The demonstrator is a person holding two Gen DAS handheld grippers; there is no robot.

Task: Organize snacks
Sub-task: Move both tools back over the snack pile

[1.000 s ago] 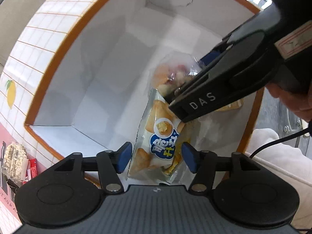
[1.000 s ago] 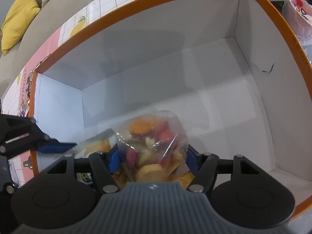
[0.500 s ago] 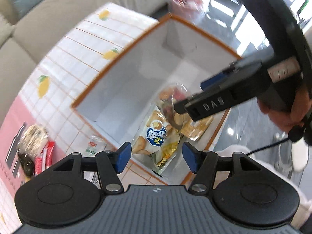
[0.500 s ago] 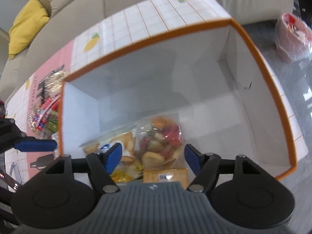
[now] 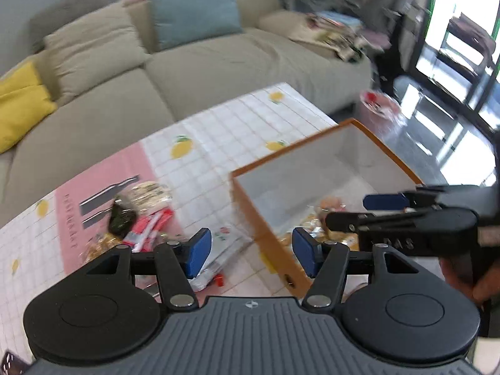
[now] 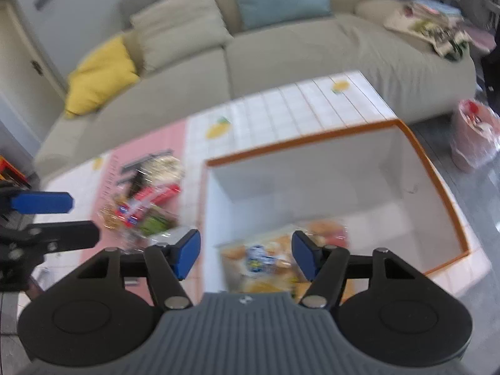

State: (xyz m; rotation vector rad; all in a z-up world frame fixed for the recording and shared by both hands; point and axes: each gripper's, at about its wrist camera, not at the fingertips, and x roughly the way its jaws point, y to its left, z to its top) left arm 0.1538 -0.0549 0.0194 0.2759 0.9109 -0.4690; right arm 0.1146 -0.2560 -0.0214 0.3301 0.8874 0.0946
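Observation:
An orange-rimmed white box (image 5: 315,143) (image 6: 300,139) stands on the table's right part. Snack bags lie at its near end: a bag with a blue logo (image 6: 259,259) and a clear bag of mixed pieces (image 6: 331,231). A pile of loose snack packets (image 5: 140,215) (image 6: 147,206) lies on the pink part of the tablecloth, left of the box. My left gripper (image 5: 250,251) is open and empty, above the box's near left corner. My right gripper (image 6: 247,253) is open and empty, raised above the box's near end; it also shows in the left wrist view (image 5: 356,212).
A beige sofa (image 5: 187,62) with yellow (image 5: 18,106) and blue (image 5: 193,9) cushions runs behind the table. A pink plastic bag (image 6: 475,137) sits on the floor right of the box. The tablecloth (image 5: 237,125) has a lemon-and-grid print.
Both grippers have pulled up and back out of the box. The right gripper has let go of the clear mixed-snack bag, which now lies in the box beside the blue-logo bag.

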